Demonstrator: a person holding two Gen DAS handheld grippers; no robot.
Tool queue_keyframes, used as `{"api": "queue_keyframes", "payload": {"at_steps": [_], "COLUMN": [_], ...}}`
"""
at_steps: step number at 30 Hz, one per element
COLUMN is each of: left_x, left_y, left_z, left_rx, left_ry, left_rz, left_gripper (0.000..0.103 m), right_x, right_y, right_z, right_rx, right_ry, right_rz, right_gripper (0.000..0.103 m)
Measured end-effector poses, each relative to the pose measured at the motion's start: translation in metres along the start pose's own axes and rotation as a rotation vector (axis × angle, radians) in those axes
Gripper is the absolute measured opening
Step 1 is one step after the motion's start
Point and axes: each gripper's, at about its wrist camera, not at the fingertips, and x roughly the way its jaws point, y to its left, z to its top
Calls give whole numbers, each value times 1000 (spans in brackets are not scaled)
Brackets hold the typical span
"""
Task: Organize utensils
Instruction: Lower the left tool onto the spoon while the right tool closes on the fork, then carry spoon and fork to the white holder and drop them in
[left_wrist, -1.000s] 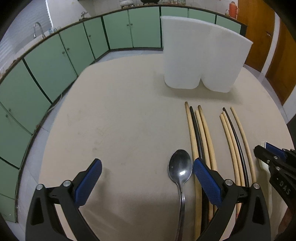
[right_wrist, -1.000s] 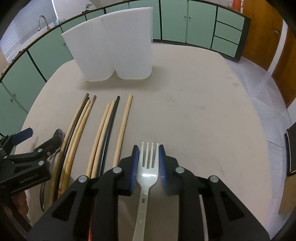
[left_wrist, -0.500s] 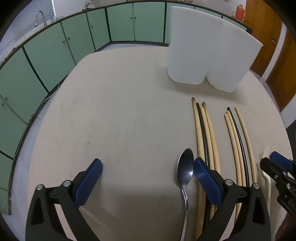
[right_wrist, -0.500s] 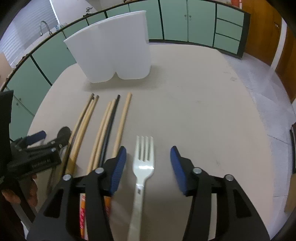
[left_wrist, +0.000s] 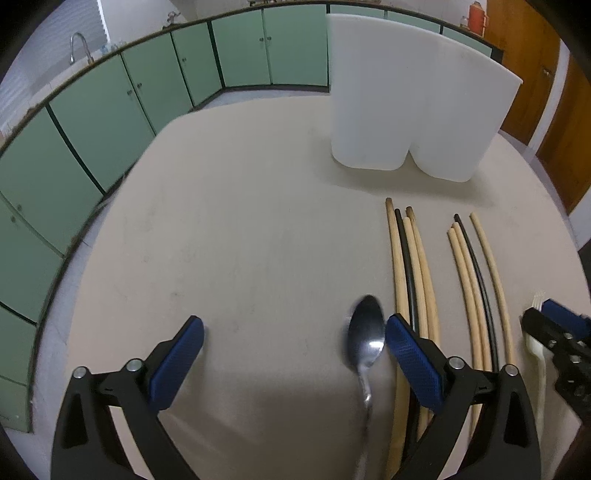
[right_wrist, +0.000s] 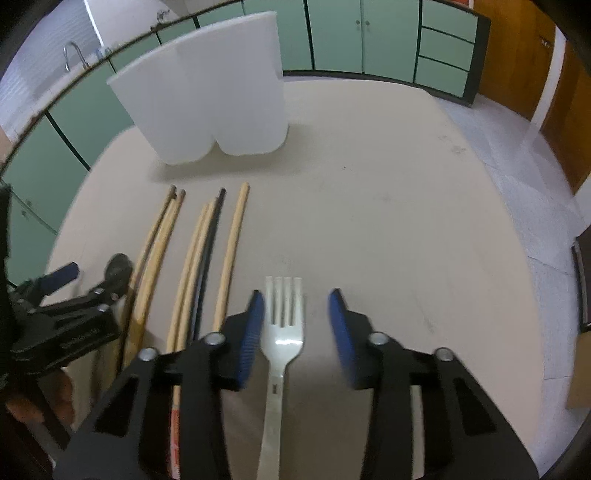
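Note:
A metal spoon (left_wrist: 365, 343) lies on the beige table (left_wrist: 240, 240), just inside the right finger of my open left gripper (left_wrist: 293, 354). Several wooden and black chopsticks (left_wrist: 410, 280) lie in two groups to its right. A white fork (right_wrist: 282, 332) lies on the table between the fingers of my open right gripper (right_wrist: 297, 328), touching neither pad. The fork also shows in the left wrist view (left_wrist: 537, 343). A white two-compartment holder (right_wrist: 218, 99) stands upright at the back of the table, also seen in the left wrist view (left_wrist: 413, 99). The spoon bowl (right_wrist: 118, 271) shows dark beside the left gripper.
Green cabinets (left_wrist: 110, 110) run around the room behind the table. A wooden door (right_wrist: 524, 55) stands at the right. The table's right edge (right_wrist: 517, 236) drops to a tiled floor.
My right gripper has opened and let go of the fork, which now lies on the table. My left gripper has stayed open beside the spoon.

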Motion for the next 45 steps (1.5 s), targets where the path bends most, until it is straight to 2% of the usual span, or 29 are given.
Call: {"api": "queue_keyframes", "payload": {"at_steps": [3, 5, 7, 8, 11, 18, 21, 22, 25, 27, 29, 32, 37, 45], "left_x": [-2, -5, -8, -8, -12, -48, -67, -71, -88, -97, -105, -111, -123, -152], "left_y": [5, 8, 12, 13, 28, 48, 56, 42, 40, 22, 20, 16, 23, 26], "left_z": [1, 2, 3, 2, -1, -19, -18, -26, -30, -29, -29, -27, -25, 5], "left_rx": [-15, 0, -4, -5, -27, 4, 16, 19, 36, 40, 43, 41, 27, 14], "left_ry": [-7, -22, -29, -31, -52, -214, -296, -317, -383, -418, -444, -472, -514, -599], "left_rz": [-48, -71, -110, -126, -227, -284, -275, -269, -250, -245, -241, -239, -235, -263], "left_gripper": [71, 47, 32, 28, 28, 28, 28, 28, 28, 28, 28, 28, 28, 28], "right_x": [0, -1, -4, -5, -12, -38, -49, -53, -68, -74, -85, -98, -114, -141], "right_y": [3, 2, -2, -3, -7, -12, -16, -16, -13, -10, -10, -4, -4, -15], "right_z": [-1, -1, -3, -3, -7, -8, -5, -7, -3, 1, 6, 12, 25, 70], "right_rx": [-11, -4, 10, 20, 23, 2, -1, -3, -26, -40, -38, -71, -88, -63], "right_ry": [1, 0, -5, -10, -37, -136, -177, -193, -247, -274, -309, -359, -414, -544], "right_rz": [-15, -4, 23, 48, 83, 100, 105, 107, 98, 98, 125, 105, 129, 181], "right_gripper": [20, 20, 20, 20, 20, 20, 20, 20, 20, 20, 20, 20, 20, 20]}}
